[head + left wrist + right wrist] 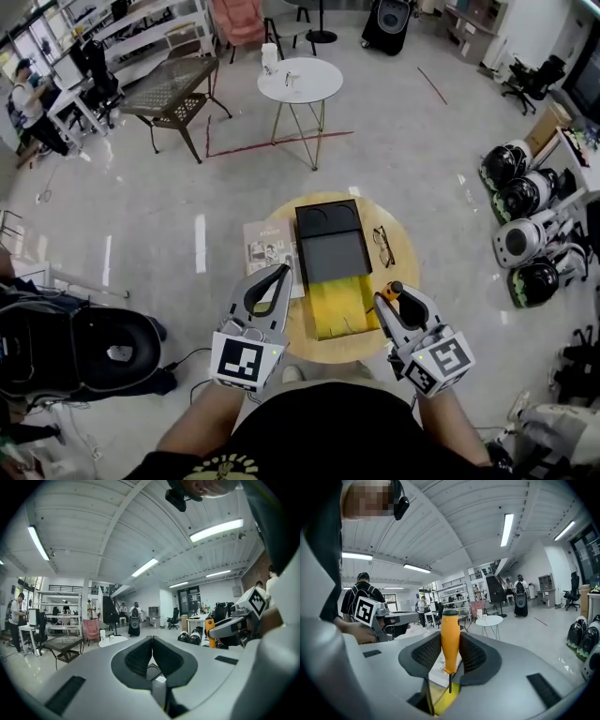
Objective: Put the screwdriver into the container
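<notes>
Open workshop, pale glossy floor, desks and a small white side table far back; up close, 1 round wooden surface sits right below the head camera. From the left: a printed booklet lies flat on the surface's left part, its near corner under the left tongs. The left tongs are clenched tip to tip on nothing; their own view shows the 2 pads meeting with no object between. They hang just left of the container, likely parked out of the way since the job needs only 1 hand. Middle: the container, a black lidded box with a yellow open section toward the person, probably the slot meant for the tool. Right of it: the right tongs are clamped on the screwdriver by its orange handle, handle upright, thin dark shaft pointing down. In the right gripper view yellow shows just under the shaft, so it looks lined up at the yellow section's near right corner, not in yet. The upright grip suits lowering it tip first. Far right on the surface: a pair of glasses, apart from the container. Hard to tell: the tip type, whether the tip touches the yellow part, what's under the black lid. The surface's near edge is cut off by the tongs and the person's torso.
</notes>
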A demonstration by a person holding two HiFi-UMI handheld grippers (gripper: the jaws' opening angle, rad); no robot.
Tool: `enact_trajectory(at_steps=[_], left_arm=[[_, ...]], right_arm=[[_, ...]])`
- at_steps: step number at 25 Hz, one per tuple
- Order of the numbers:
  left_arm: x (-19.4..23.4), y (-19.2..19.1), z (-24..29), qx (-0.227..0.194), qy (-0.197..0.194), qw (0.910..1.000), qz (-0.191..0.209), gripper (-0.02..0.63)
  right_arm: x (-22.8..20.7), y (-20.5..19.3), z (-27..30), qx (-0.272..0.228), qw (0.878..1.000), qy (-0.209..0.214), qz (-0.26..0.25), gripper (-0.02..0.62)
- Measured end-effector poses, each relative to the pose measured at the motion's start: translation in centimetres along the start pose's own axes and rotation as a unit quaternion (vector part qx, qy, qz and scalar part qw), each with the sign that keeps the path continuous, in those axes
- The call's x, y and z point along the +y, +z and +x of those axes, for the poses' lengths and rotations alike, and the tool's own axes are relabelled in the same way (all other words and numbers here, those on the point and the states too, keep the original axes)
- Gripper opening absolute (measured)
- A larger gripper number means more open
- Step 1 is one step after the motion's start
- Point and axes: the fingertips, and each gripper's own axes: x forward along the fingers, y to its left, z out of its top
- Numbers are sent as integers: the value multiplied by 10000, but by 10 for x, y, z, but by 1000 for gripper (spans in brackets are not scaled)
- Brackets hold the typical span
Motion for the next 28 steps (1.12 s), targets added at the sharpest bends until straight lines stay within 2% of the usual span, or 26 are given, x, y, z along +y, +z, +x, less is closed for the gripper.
enact_trajectory(at_steps=[10,21,28], left_arm=[[-7,-2,15,39,111,9999,68,18],[-3,-12,7,233,223,9995,70,18],[3,-11,-2,291,299,9991,87,18]], right_arm=[[-35,-45,21,360,9984,144,402,135],[-51,-112,46,1028,9904,83,922,135],[-60,-138,57,1273,9851,13,1154,135]])
